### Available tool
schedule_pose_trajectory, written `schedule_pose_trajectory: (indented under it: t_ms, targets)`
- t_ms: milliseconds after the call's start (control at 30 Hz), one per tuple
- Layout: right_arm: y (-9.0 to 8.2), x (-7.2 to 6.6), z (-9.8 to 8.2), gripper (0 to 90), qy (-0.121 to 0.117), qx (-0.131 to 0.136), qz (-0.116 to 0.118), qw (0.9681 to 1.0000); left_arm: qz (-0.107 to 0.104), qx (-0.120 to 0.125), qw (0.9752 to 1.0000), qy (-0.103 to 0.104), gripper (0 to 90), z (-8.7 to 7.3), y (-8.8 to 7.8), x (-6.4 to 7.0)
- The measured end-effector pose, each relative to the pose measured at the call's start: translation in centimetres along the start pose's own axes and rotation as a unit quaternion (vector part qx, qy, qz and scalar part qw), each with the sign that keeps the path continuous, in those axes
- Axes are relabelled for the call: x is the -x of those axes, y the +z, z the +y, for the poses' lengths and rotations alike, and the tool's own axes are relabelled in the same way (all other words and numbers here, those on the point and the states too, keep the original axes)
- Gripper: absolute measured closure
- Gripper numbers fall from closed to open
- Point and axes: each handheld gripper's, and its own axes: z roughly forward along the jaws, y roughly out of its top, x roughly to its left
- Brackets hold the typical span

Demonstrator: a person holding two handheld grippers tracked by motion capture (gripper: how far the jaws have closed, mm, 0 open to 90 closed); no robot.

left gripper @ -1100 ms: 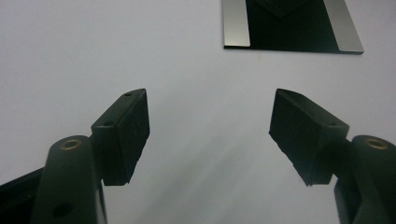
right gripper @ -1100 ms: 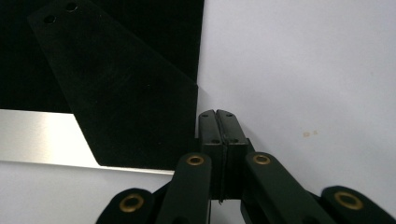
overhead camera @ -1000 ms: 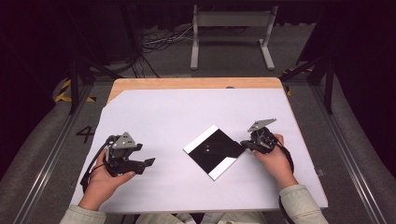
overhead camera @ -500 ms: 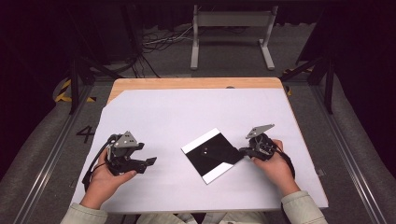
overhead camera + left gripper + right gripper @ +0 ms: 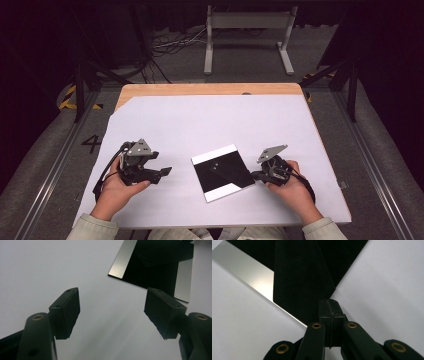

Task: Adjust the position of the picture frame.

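Observation:
A flat black square plate (image 5: 225,172) with a pale strip along two edges lies on the white sheet, near the table's front middle. My right gripper (image 5: 254,175) is shut, and its tips meet the plate's right corner; in the right gripper view the closed jaws (image 5: 329,302) point straight at that corner of the plate (image 5: 307,272), with nothing visible between them. My left gripper (image 5: 167,171) rests low at the left, open and aimed at the plate. Between its spread jaws (image 5: 112,312) is bare sheet, and the plate (image 5: 155,272) lies farther off.
The white sheet (image 5: 210,120) covers a wooden table top whose bare edge (image 5: 200,89) shows at the back. Beyond the table are a metal stand (image 5: 247,30) and cables on the dark floor.
My right gripper has moved toward the front edge and slightly left, staying shut. The black plate has turned clockwise and slid a little toward the front with it. The left gripper has stayed put.

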Motion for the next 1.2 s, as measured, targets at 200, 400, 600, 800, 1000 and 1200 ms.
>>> schedule_pose_trajectory:
  t_ms: [200,400,600,800,1000,1200]
  targets:
    - [0.1,-1.5,0.0,90.0,-0.012,-0.004,0.015,0.9998,-0.002,0.000,1.0000,0.000,29.5,0.1,0.2,0.0]
    - [0.2,-2.8,0.3,90.0,-0.028,-0.007,0.025,0.9993,-0.002,0.001,1.0000,-0.002,29.5,0.1,0.3,0.0]
    - [0.2,-3.8,0.3,90.0,-0.036,-0.005,0.033,0.9988,-0.005,-0.001,1.0000,-0.002,29.5,0.1,0.5,0.0]
    - [0.3,-4.4,0.4,90.0,-0.045,-0.006,0.030,0.9985,-0.005,-0.001,1.0000,0.000,29.5,0.2,0.6,0.1]
    - [0.3,-4.3,0.4,90.0,-0.040,-0.003,0.036,0.9986,-0.007,-0.002,1.0000,0.000,29.5,0.2,0.7,0.1]
    - [-0.4,-4.0,0.5,90.0,-0.030,0.012,0.032,0.9990,-0.007,0.003,1.0000,-0.001,29.5,0.2,0.6,0.0]
